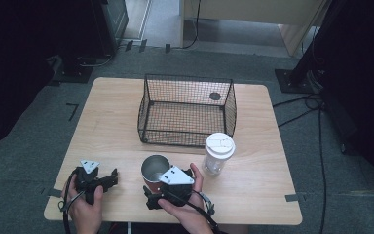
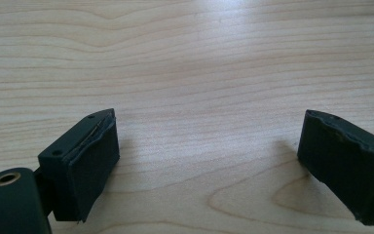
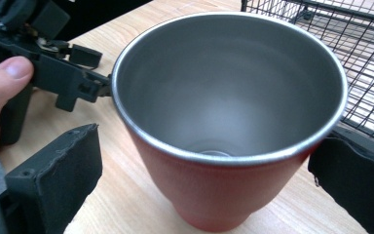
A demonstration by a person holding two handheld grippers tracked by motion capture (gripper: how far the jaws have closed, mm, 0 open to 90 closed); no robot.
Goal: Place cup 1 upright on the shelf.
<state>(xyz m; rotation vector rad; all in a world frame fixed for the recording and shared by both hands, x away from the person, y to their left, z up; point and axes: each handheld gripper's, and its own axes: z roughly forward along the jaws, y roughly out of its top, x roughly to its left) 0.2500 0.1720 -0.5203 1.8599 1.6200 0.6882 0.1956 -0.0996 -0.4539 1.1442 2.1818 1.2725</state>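
While the right gripper straddles the red metal cup, its 2 jaws stand wide on either side with gaps left, so nothing is clamped yet; this placement looks set for a squeeze on the tapered wall. That cup stands upright and empty near the table's front edge, just before the wire basket, probably its destination. Right of it stands a lidded clear jar. Farther left, the left gripper idles wide open over bare wood.
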